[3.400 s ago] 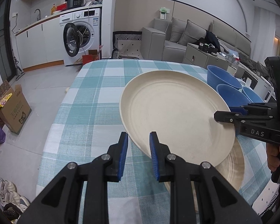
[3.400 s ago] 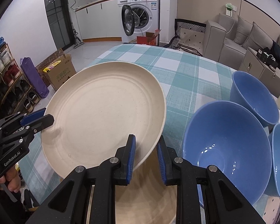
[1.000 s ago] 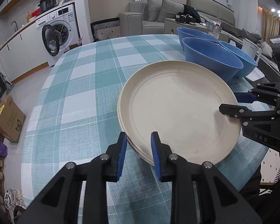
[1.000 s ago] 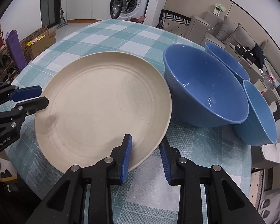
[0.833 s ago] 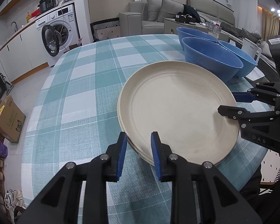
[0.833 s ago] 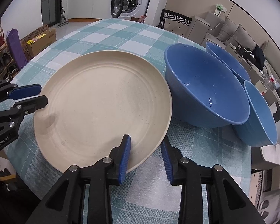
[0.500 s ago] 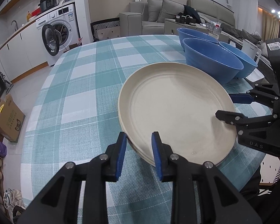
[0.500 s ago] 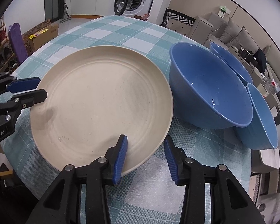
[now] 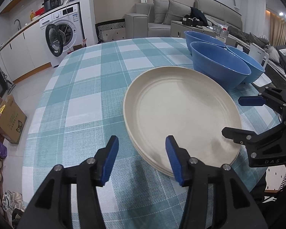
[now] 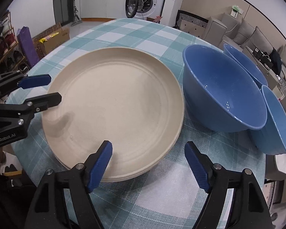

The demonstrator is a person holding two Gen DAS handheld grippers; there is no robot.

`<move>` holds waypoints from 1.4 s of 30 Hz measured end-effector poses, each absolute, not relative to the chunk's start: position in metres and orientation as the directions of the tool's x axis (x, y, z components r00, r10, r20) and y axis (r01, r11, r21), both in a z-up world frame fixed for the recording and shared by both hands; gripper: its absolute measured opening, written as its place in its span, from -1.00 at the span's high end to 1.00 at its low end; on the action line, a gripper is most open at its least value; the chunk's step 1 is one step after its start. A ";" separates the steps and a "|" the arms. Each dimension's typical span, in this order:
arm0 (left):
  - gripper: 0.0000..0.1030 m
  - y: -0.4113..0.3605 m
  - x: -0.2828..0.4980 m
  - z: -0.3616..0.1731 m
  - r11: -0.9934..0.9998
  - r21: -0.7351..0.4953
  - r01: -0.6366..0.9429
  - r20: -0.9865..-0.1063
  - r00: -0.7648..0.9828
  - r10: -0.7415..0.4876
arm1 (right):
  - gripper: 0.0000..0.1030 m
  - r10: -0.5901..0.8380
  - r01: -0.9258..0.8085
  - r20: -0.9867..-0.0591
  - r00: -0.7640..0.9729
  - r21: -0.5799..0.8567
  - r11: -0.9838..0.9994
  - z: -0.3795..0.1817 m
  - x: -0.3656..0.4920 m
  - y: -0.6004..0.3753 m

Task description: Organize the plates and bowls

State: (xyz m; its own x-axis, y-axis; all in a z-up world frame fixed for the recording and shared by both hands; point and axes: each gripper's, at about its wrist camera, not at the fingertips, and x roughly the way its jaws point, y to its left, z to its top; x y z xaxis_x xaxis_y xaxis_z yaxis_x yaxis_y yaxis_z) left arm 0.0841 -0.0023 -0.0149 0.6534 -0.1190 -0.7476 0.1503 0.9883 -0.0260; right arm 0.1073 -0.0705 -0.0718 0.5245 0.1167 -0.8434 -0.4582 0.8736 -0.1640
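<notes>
My left tool is spreading right now, its blue pads parting around the near rim of the stack of plates. The rim sits between the pads, but neither pad presses on it; the right-hand pad hangs over the plate's edge and the left-hand pad is out over the checked tabletop. My right tool is spreading too, and wider. Its left-hand pad hovers over the rim of the stack of plates, while its right-hand pad is clear of it, above the cloth of the tabletop. Nothing is pinched in either tool.

The plates lie flat, cream-coloured, one nested on the other, straight ahead of both tools, which face the stack from opposite sides. From my right tool I see the left one at the far left rim; from my left tool I see the right one at the far right rim.

Just right of the plates, ahead of my right tool, stands a large blue bowl, very near the stack's edge. Two more blue bowls crowd behind and beside it.
</notes>
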 end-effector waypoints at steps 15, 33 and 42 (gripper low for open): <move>-0.69 -0.003 0.083 -0.004 0.991 -0.013 0.136 -0.721 0.685 -0.104 | -0.90 0.199 -0.439 -0.786 0.585 -0.101 0.893 -0.043 0.102 -0.086; -1.00 -0.017 0.083 0.035 0.988 -0.021 0.155 -0.650 0.749 -0.131 | -0.99 0.304 -0.438 -0.727 0.615 0.006 0.899 -0.008 0.095 -0.115; -1.00 -0.040 0.093 0.056 0.981 -0.020 0.194 -0.625 0.763 -0.164 | -0.99 0.301 -0.387 -0.677 0.672 0.025 0.922 0.023 0.088 -0.151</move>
